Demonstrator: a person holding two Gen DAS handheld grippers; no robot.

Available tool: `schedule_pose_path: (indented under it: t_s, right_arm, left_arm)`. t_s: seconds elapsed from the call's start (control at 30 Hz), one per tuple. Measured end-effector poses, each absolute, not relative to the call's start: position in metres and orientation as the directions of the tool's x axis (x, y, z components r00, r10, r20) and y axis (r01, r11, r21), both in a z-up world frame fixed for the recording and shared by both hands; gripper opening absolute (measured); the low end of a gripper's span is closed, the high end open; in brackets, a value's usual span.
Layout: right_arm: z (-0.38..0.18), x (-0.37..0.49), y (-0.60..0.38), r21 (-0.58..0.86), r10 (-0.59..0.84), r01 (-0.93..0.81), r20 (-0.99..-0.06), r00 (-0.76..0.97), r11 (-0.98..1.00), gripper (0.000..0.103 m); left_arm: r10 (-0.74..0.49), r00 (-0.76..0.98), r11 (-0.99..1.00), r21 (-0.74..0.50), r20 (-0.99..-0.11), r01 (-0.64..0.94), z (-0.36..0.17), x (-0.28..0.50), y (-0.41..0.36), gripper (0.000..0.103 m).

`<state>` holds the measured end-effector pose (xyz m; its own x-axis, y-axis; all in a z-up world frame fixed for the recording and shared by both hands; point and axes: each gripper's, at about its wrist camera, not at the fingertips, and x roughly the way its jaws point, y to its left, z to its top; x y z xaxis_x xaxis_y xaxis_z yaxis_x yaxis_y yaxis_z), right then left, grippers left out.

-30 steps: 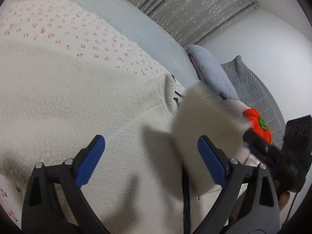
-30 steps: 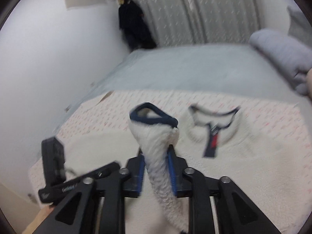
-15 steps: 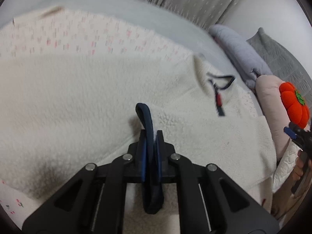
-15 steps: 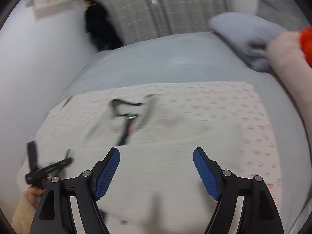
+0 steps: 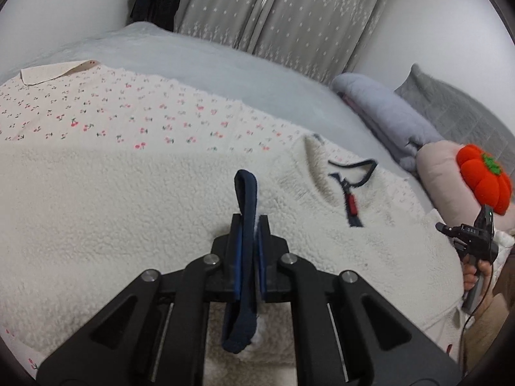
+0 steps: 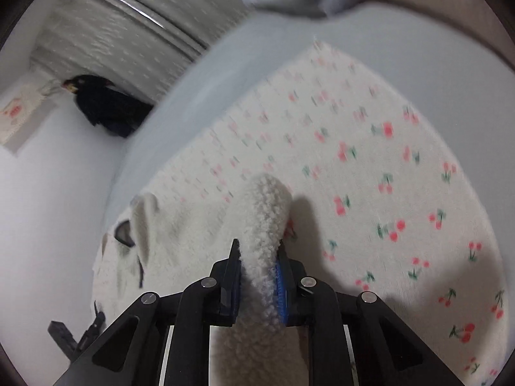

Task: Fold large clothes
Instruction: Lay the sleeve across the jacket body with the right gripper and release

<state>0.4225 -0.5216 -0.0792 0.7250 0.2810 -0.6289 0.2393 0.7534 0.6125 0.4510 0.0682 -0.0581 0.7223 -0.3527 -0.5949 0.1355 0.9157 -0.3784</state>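
- Two grips set: my left gripper clamps the navy cuff; my right gripper, jaws just closing, pinches a ridge of fleece.
- Fleece lies flat on the cherry blanket on the bed, collar far right.
- Step, as I judge it: sleeve fold-in. Next calls for lifting both holds together and laying them across the body.
- Left view alone shows the zip collar clearly, and the right gripper near the pumpkin cushion; right view alone shows the blanket's far corner.
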Motion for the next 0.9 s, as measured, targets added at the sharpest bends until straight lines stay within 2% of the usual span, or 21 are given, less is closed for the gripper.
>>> schedule_pose_path:
  t_s: [0.03,0.07,0.13,0.17,0.2,0.23,0.27,0.3,0.37,0.5,0.6,0.7,0.83,0.87,0.9]
  right_arm:
    - [-0.072,0.412,-0.517,0.613,0.274,0.173,-0.565,0.778,0.771,0.016]
    - [-0.068,0.406,-0.517,0.603,0.256,0.156,-0.54,0.802,0.782,0.016]
    - [-0.073,0.409,-0.519,0.541,0.195,0.214,-0.601,0.775,0.814,0.018]
    - [-0.08,0.414,-0.519,0.509,0.187,0.247,-0.657,0.731,0.825,0.024]
    - [-0.083,0.414,-0.518,0.465,0.156,0.286,-0.705,0.691,0.838,0.027]
    - [-0.081,0.409,-0.518,0.44,0.128,0.306,-0.72,0.682,0.844,0.03]
    - [-0.077,0.402,-0.519,0.438,0.127,0.301,-0.717,0.686,0.847,0.039]
    - [-0.072,0.393,-0.519,0.434,0.123,0.296,-0.713,0.69,0.851,0.042]
    - [-0.061,0.363,-0.516,0.403,0.1,0.285,-0.71,0.697,0.87,0.045]
    - [-0.061,0.295,-0.51,0.371,0.097,0.258,-0.715,0.692,0.892,0.045]
    - [-0.072,0.256,-0.509,0.393,0.131,0.247,-0.722,0.679,0.886,0.045]
    - [-0.084,0.255,-0.495,0.378,0.173,0.196,-0.746,0.643,0.905,0.043]
    - [-0.096,0.267,-0.478,0.349,0.206,0.133,-0.775,0.598,0.928,0.036]
    - [-0.1,0.272,-0.473,0.336,0.2,0.128,-0.78,0.592,0.933,0.026]
    - [-0.102,0.275,-0.47,0.319,0.191,0.118,-0.784,0.59,0.94,0.02]
  left_arm:
    - [-0.35,0.731,0.911,-0.395,-0.585,0.121,-0.06,0.45,0.072,0.01]
    - [-0.327,0.72,0.921,-0.378,-0.612,0.097,-0.066,0.455,0.071,0.01]
    - [-0.254,0.652,0.955,-0.29,-0.715,0.054,-0.087,0.468,0.06,0.015]
    - [-0.228,0.624,0.965,-0.257,-0.747,0.045,-0.092,0.472,0.056,0.019]
    - [-0.208,0.636,0.971,-0.237,-0.743,0.041,-0.088,0.47,0.054,0.022]
    - [-0.143,0.661,0.984,-0.174,-0.737,0.019,-0.076,0.465,0.05,0.041]
    - [-0.094,0.681,0.992,-0.128,-0.726,0.001,-0.066,0.46,0.048,0.062]
    - [-0.049,0.721,0.997,-0.076,-0.691,-0.006,-0.051,0.45,0.043,0.066]
    - [-0.057,0.765,0.998,-0.014,-0.642,0.063,-0.029,0.437,0.023,0.067]
    - [-0.164,0.746,0.96,0.07,-0.645,0.271,-0.002,0.424,-0.047,0.068]
    - [-0.255,0.714,0.908,0.093,-0.652,0.409,-0.002,0.413,-0.109,0.068]
    - [-0.307,0.674,0.861,0.106,-0.671,0.497,-0.016,0.405,-0.165,0.068]
    - [-0.4,0.591,0.823,0.01,-0.701,0.569,-0.031,0.403,-0.215,0.068]
    - [-0.438,0.563,0.809,-0.035,-0.701,0.587,-0.036,0.402,-0.224,0.068]
    - [-0.467,0.541,0.797,-0.068,-0.7,0.601,-0.04,0.402,-0.231,0.068]
